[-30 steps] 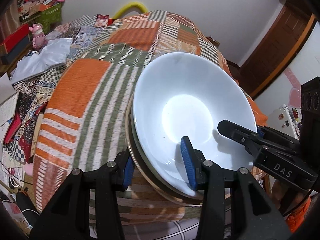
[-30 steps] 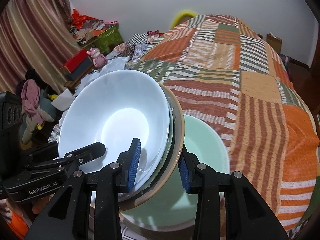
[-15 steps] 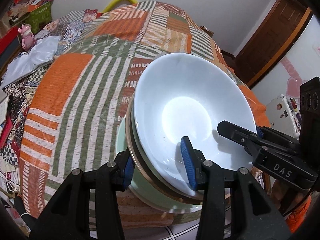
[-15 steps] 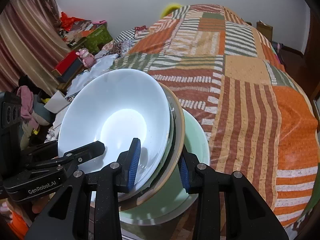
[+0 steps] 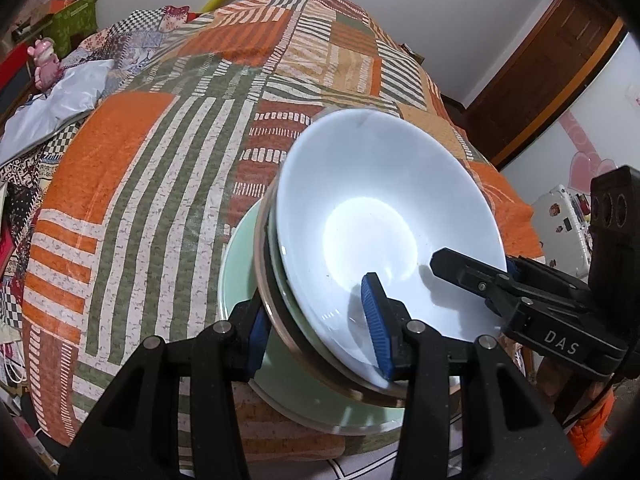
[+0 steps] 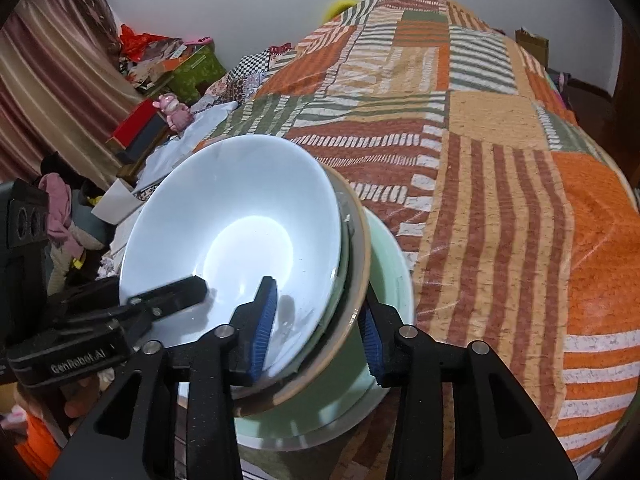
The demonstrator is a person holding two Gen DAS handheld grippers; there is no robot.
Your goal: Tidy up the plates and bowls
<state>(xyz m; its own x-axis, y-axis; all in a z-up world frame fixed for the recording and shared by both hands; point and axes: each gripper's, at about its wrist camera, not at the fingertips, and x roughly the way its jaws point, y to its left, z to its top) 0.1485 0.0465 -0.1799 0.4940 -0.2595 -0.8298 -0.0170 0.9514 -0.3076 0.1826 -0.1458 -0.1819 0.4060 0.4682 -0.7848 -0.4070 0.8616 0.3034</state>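
A stack of dishes is held tilted above a bed covered by a patchwork quilt [image 5: 152, 184] of orange, green and brown stripes. On top sits a white bowl [image 5: 384, 224], its opening turned up and toward the cameras. It nests in a thin pale dish whose edge just shows, and that in turn in a brown-rimmed plate [image 5: 280, 320].

The left claw [image 5: 316, 328] is clamped on the near-left edge of this stack: one blue pad lies inside the white bowl, the other presses under the brown-rimmed plate. The right claw [image 6: 316, 332] is clamped on the opposite edge in the same way, one pad inside the bowl and one behind the plate's rim. In the left wrist view the stack leans with its left edge high; in the right wrist view the right edge sits high.

Beneath the stack lies a pale green plate [image 6: 384, 264], close to flat on the quilt near the bed's near edge. Whether the stack touches it I cannot tell.

A pink toy figure [image 6: 176, 110] stands beside the bed among clutter.
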